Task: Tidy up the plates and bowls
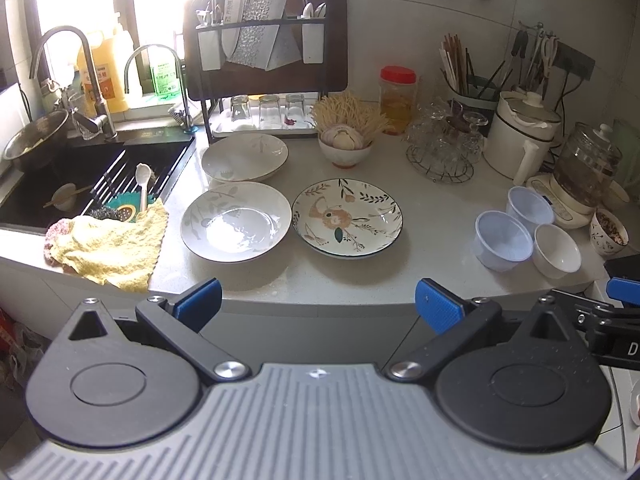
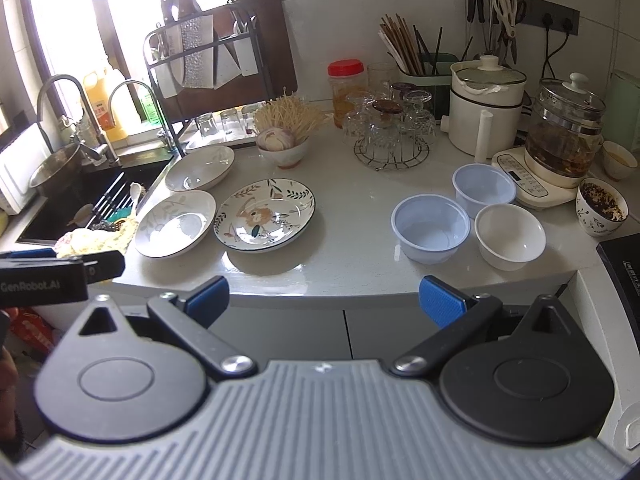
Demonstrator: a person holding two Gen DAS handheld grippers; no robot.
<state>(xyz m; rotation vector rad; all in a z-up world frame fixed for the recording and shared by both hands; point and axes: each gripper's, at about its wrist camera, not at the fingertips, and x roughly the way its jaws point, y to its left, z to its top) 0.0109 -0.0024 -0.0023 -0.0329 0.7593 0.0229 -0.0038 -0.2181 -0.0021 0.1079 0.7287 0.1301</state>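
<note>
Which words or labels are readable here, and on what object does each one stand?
"GenRobot.AI": on the left gripper, seen from the right wrist.
"D": cut off, on the right gripper.
Orange bottle, green bottle, kettle base panel, stove corner: print too blurred.

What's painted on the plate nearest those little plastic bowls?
The patterned plate has orange flowers and dark green leaves on white, clearest in the left wrist view.

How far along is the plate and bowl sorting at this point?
Nothing looks done yet. Three plates lie separately on the counter: the flowered plate, a pale plate beside it and another behind. Two bluish tubs and a white bowl sit unstacked to the right. Nothing is in hand: left claw and right claw are open, short of the counter. All gathering remains.
</note>
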